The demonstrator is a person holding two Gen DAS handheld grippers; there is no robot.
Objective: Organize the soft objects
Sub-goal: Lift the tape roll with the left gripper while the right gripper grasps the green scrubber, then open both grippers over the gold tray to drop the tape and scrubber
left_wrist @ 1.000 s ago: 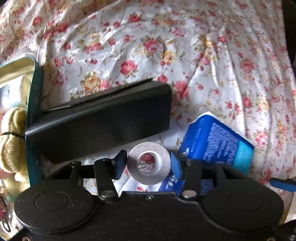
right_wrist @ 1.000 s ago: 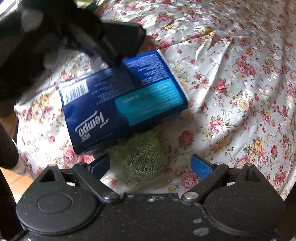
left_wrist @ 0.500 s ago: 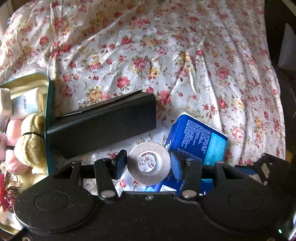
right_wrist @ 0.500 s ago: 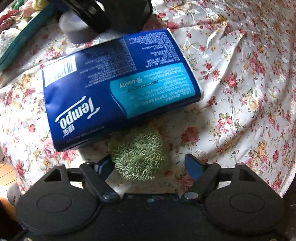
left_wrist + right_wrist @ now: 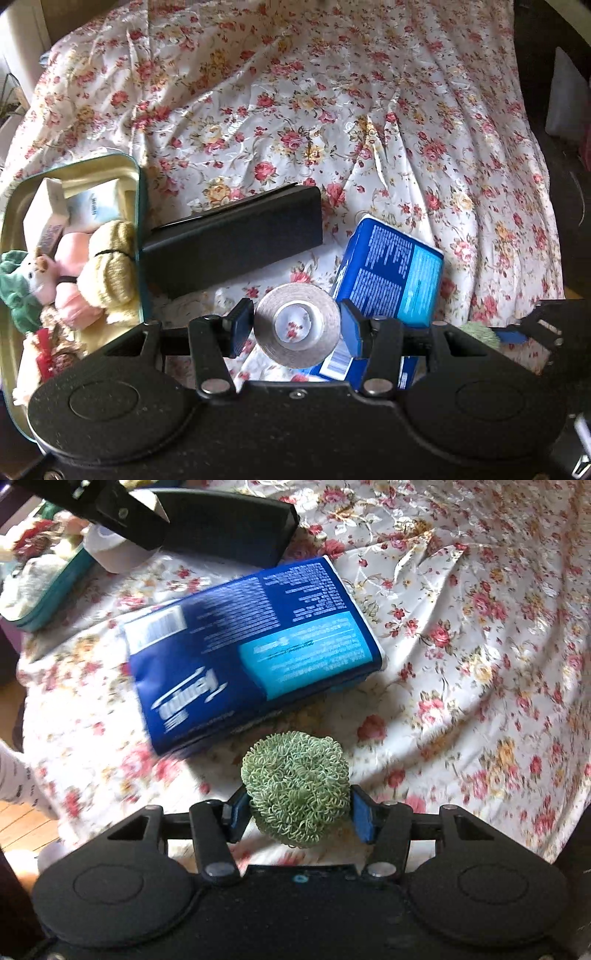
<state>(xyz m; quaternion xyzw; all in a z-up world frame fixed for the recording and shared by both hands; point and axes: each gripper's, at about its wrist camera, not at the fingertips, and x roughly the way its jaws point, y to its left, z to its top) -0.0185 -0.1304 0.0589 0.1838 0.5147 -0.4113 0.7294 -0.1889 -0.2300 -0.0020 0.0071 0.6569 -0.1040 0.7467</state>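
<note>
Flowery cloth (image 5: pixel 332 122) with red and yellow roses covers the bench all around our things. We hold our left tongs (image 5: pixel 297 328) with a silver roll of tape (image 5: pixel 297 325) between the two blue pads; the pads sit right at its sides, clamped on it. Just past the tape lies a long black case (image 5: pixel 232 236), and to the right of it a blue pack of tissues (image 5: pixel 391 273) rests on the cloth. On the left stands an open green tin (image 5: pixel 142 221), its rim touching the black case. Soft toys fill the tin: a yellow woolly one (image 5: pixel 107 266), a pink one (image 5: pixel 70 258) and a green one (image 5: pixel 14 291), with small white boxes (image 5: pixel 48 218) behind them. Our right tongs (image 5: pixel 297 812) are clamped on a green curly scrubber ball (image 5: pixel 295 790), with a blue pad pressed on each side. The same blue tissue pack (image 5: pixel 251 653) lies on the cloth just beyond the ball, and the black case (image 5: pixel 229 524) is farther back.
</note>
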